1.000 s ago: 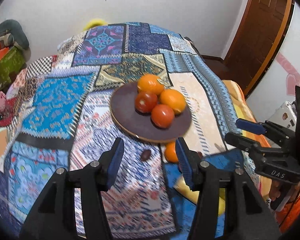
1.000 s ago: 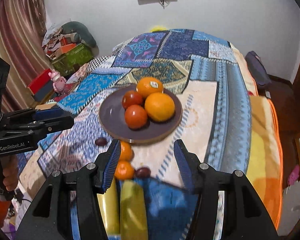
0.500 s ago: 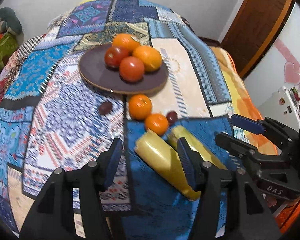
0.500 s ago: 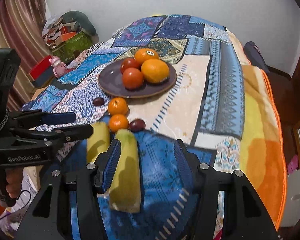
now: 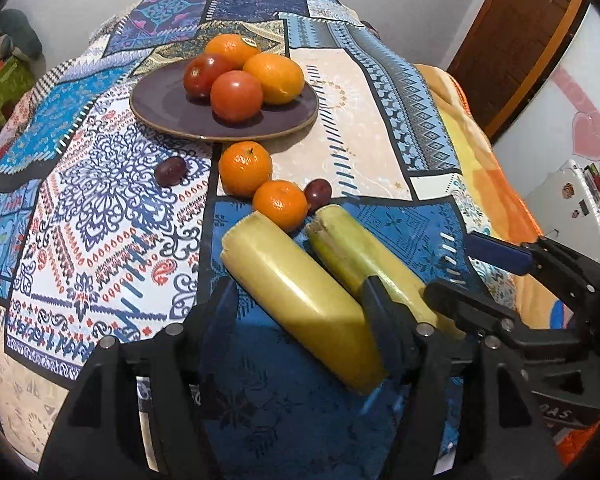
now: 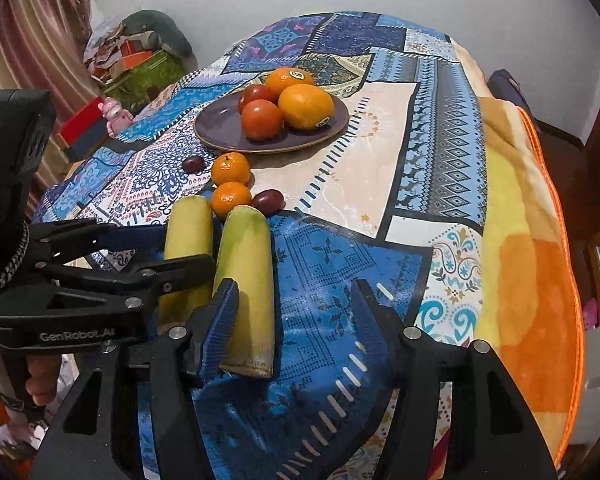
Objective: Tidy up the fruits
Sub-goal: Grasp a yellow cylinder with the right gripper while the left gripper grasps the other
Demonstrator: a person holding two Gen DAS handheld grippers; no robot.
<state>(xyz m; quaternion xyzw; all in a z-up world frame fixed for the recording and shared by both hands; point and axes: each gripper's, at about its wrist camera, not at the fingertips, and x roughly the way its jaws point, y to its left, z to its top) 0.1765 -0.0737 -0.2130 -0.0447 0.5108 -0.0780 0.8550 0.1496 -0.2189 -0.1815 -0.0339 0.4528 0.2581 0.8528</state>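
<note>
A dark plate [image 5: 164, 108] [image 6: 220, 128] holds two oranges and two tomatoes. In front of it lie two tangerines [image 5: 245, 168] [image 6: 231, 169], two dark plums [image 5: 171, 171] [image 6: 268, 201] and two yellow-green banana pieces [image 5: 300, 296] [image 6: 248, 280] side by side on the patterned cloth. My left gripper [image 5: 298, 308] is open, its fingers on either side of the left banana piece's near end. My right gripper [image 6: 294, 320] is open and empty, its left finger beside the right banana piece. It also shows at the right of the left wrist view [image 5: 488, 276].
The table cloth [image 6: 380, 160] drapes over a rounded table; an orange blanket [image 6: 532, 240] hangs at the right edge. Boxes and a pink toy [image 6: 116, 114] sit on the floor at the left. A wooden door [image 5: 516, 40] stands at the back right.
Both grippers have pulled back and lowered toward the near end of the table. The banana pieces have come into view, and my left gripper now straddles one.
</note>
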